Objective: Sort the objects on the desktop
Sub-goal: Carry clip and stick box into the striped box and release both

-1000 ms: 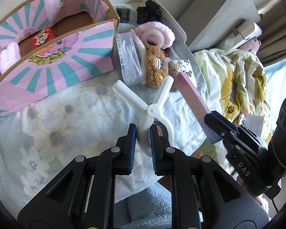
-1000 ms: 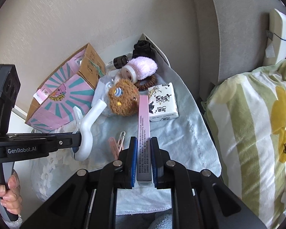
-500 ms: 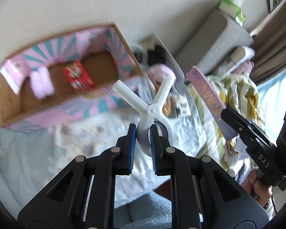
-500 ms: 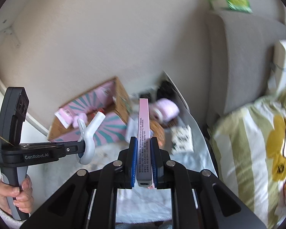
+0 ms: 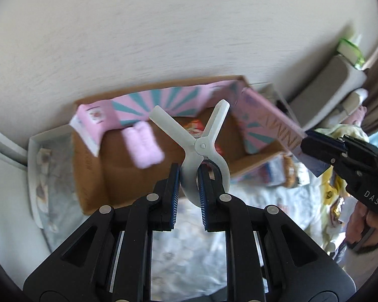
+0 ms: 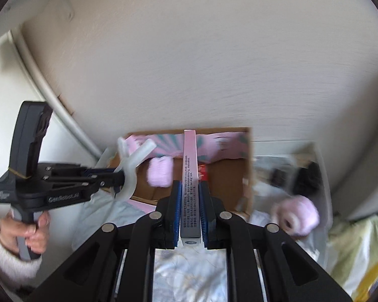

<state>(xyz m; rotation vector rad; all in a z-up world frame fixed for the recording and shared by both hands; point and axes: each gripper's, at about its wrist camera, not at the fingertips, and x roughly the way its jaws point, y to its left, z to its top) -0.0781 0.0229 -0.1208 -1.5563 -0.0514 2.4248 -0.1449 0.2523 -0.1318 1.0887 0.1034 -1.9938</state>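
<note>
Where the left wrist camera looks down along its own fingers, the left gripper (image 5: 189, 188) is clenched on the rounded end of a white plastic spring clamp (image 5: 201, 148), whose two handles fork upward in front of the open cardboard box (image 5: 93, 176) with pink and teal rays printed on its walls. The box stands on a table covered with a pale flowered cloth (image 5: 189, 249), against the wall, and already holds a fluffy pink item (image 5: 143, 148) and a red packet (image 5: 196, 128), the latter partly hidden behind the clamp. At the right edge, the right gripper (image 5: 315, 148) carries a long pink carton (image 5: 272, 123) out over the box's right corner. In the right wrist view, the jaws press on both flat sides of that slim pink carton (image 6: 190, 173), which points forward with its far end over the box's interior (image 6: 229, 176); on the left a hand (image 6: 32, 231) in a fuzzy sleeve grips the handle of the left gripper (image 6: 121, 173), the clamp (image 6: 131, 166) riding at the box's left rim. A pink fluffy roll (image 6: 300, 214) and dark objects, too blurred to name, lie on the table to the right of the box. Judging from this, both items are mid-carry to the box. The next move calls for bringing each well inside the walls, lowering it, and then releasing, with the long carton tipped so it does not catch on the rim.
</note>
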